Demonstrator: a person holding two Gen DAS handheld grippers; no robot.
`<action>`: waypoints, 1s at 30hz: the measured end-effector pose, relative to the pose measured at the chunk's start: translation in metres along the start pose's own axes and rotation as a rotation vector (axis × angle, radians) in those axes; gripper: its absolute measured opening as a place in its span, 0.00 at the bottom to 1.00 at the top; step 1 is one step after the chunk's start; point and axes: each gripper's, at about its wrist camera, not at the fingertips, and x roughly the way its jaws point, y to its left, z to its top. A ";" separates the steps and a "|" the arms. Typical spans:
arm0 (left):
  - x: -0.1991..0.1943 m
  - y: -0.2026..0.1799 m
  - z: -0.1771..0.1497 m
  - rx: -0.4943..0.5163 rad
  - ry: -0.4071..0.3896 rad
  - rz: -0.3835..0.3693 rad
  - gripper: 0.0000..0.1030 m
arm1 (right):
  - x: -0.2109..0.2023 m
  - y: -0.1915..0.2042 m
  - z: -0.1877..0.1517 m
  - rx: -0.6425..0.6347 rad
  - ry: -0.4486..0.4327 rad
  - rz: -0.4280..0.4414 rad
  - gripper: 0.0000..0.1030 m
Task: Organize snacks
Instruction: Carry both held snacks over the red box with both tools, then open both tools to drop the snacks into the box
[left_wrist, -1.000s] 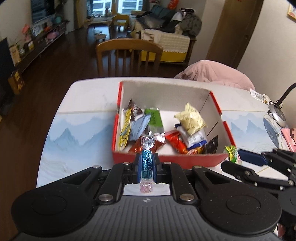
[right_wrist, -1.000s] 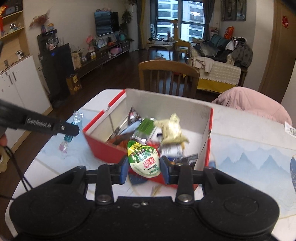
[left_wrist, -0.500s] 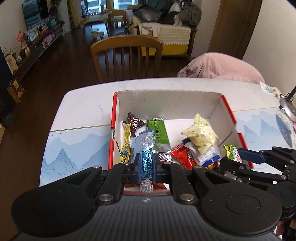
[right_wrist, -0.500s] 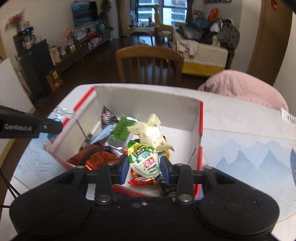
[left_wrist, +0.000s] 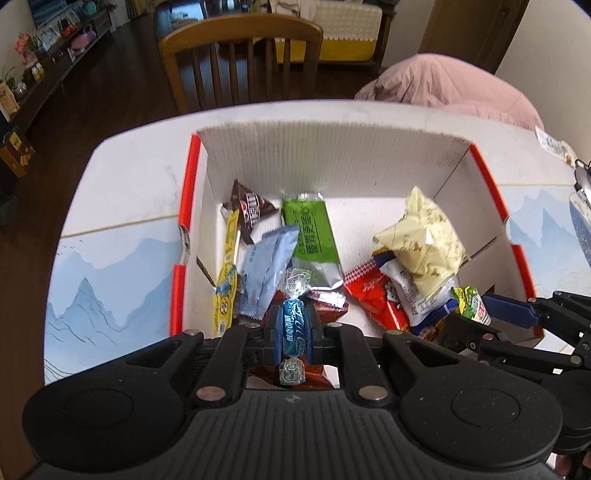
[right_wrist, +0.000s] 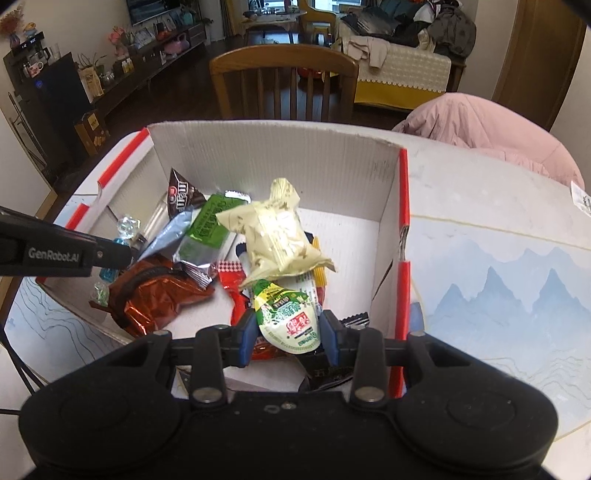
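A red and white cardboard box (left_wrist: 332, 162) sits on the table and holds several snack packets. My left gripper (left_wrist: 293, 328) is shut on a blue wrapped candy (left_wrist: 293, 326), held over the box's near left part. My right gripper (right_wrist: 288, 328) is shut on a green and white snack packet (right_wrist: 290, 315), held over the box's near right part. In the left wrist view the right gripper (left_wrist: 476, 314) shows at the right with its packet (left_wrist: 471, 302). In the right wrist view the left gripper's finger (right_wrist: 62, 253) and candy (right_wrist: 110, 273) show at the left.
In the box lie a pale yellow bag (left_wrist: 424, 240), a green bar (left_wrist: 312, 236), a light blue packet (left_wrist: 269, 266), a brown chocolate pack (left_wrist: 249, 210) and red packets (left_wrist: 373, 299). A wooden chair (left_wrist: 240, 62) stands behind the table. A pink cushion (left_wrist: 450, 88) lies at far right.
Both grippers have moved forward over the box, each still holding its snack. The box now fills more of both views.
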 end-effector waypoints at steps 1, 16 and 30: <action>0.004 0.001 -0.001 -0.002 0.009 0.000 0.11 | 0.001 -0.001 -0.001 0.001 0.004 0.000 0.35; 0.017 0.006 -0.009 -0.013 0.036 -0.005 0.11 | 0.005 0.000 -0.003 -0.006 0.003 -0.009 0.35; -0.026 0.013 -0.022 -0.024 -0.051 -0.046 0.25 | -0.033 -0.007 -0.010 0.045 -0.069 0.042 0.37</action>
